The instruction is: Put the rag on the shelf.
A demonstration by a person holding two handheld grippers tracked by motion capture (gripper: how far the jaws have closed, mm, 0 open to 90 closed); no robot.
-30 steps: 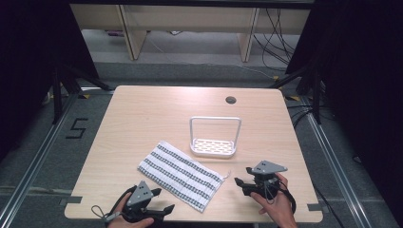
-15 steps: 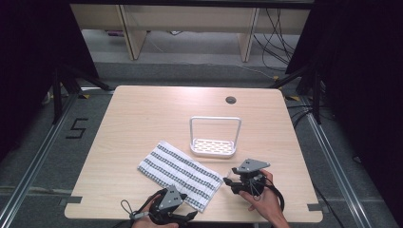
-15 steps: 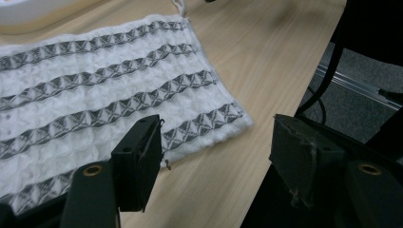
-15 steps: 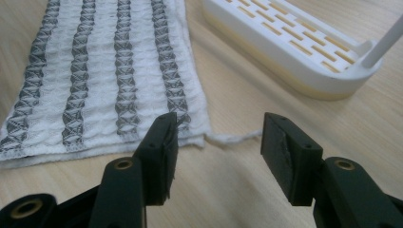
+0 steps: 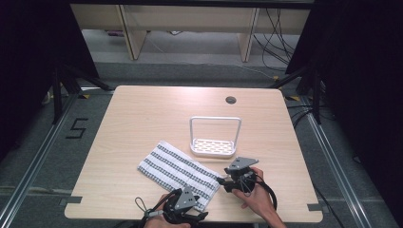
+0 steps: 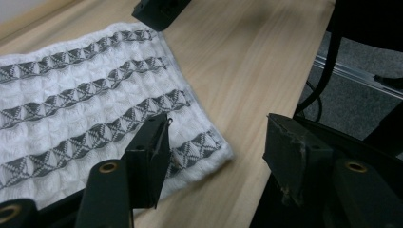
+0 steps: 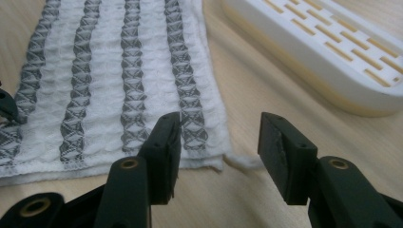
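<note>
A striped towel (image 5: pixel 178 168) lay flat on the wooden table (image 5: pixel 142 118), lower centre of the high view, just below-left of a white rack (image 5: pixel 214 137). The left gripper (image 5: pixel 192 217) straddled the towel's near corner, and the right gripper (image 5: pixel 222 181) its right corner. Both had just been closing, jaws parted, pads not yet pressing the cloth.

One sign can be read — a black "5" (image 5: pixel 76 128) marked on the grey floor (image 5: pixel 38 142), left of the surface (image 5: pixel 142 109) — nothing else.
</note>
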